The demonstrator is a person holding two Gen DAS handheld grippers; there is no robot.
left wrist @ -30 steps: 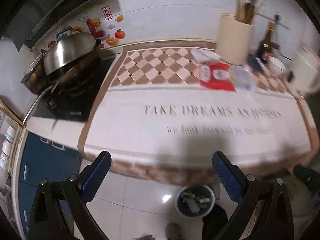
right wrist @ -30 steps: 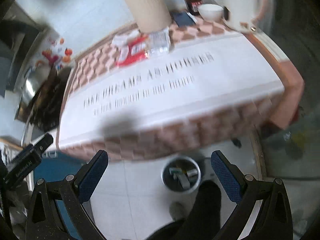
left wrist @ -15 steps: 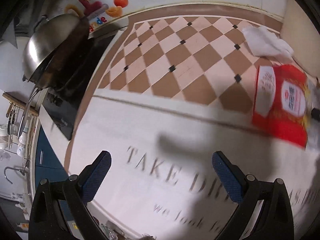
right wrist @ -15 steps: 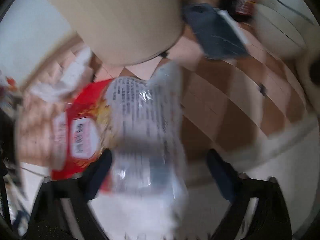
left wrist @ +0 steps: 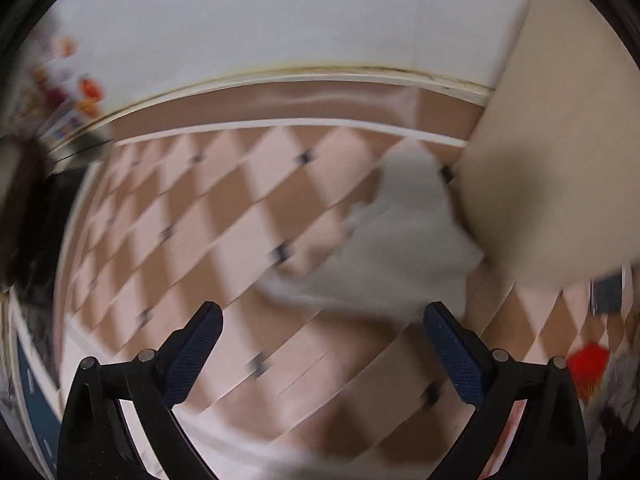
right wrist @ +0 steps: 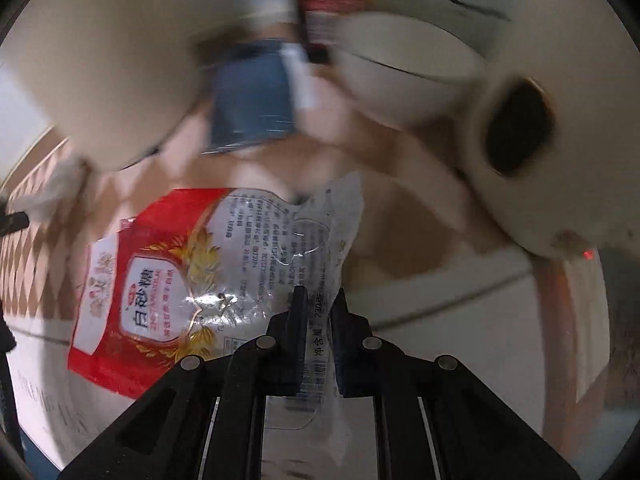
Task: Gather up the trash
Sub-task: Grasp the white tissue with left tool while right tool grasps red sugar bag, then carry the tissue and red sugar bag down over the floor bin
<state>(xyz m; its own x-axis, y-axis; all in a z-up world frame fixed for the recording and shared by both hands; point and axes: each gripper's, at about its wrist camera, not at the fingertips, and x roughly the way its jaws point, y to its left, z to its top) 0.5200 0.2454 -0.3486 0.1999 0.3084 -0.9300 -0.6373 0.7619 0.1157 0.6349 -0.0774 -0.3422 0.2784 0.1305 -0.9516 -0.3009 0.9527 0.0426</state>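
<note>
Left tongs [left wrist: 322,322]: spread wide, nothing between the blue pads [left wrist: 199,344]; they hover low over the checked mat [left wrist: 224,216], pointed at the crumpled tissue.
Right tongs [right wrist: 318,312]: pressed together on the clear edge of the sugar bag, which runs up between the two dark fingers [right wrist: 298,320].
Sugar bag [right wrist: 168,280]: a red and clear plastic packet with gold wheat print and a white label panel; it spreads to the left of the right tongs. Whether its far end lies on the table or is lifted off it, I cannot tell. In the left view only a red corner [left wrist: 588,364] shows at the right edge, blurred.
Crumpled tissue [left wrist: 400,248]: white, lying on the checked mat just ahead of the left tongs, its right side against the foot of the beige holder. In the right view a white scrap [right wrist: 60,184] shows at the far left beside that holder.
Beige holder [left wrist: 560,160]: a tall, pale round container, upright at the right of the left view; large at upper left in the right view [right wrist: 100,60].
Blue packet [right wrist: 252,104]: flat, beyond the sugar bag, between holder and bowl.
White bowl [right wrist: 404,80]: behind the bag, right of the blue packet; blurred.
White kettle [right wrist: 540,152]: at the right, dark round opening facing the camera.
Table [right wrist: 452,340]: covered by a mat, checked at the back, plain white nearer.
</note>
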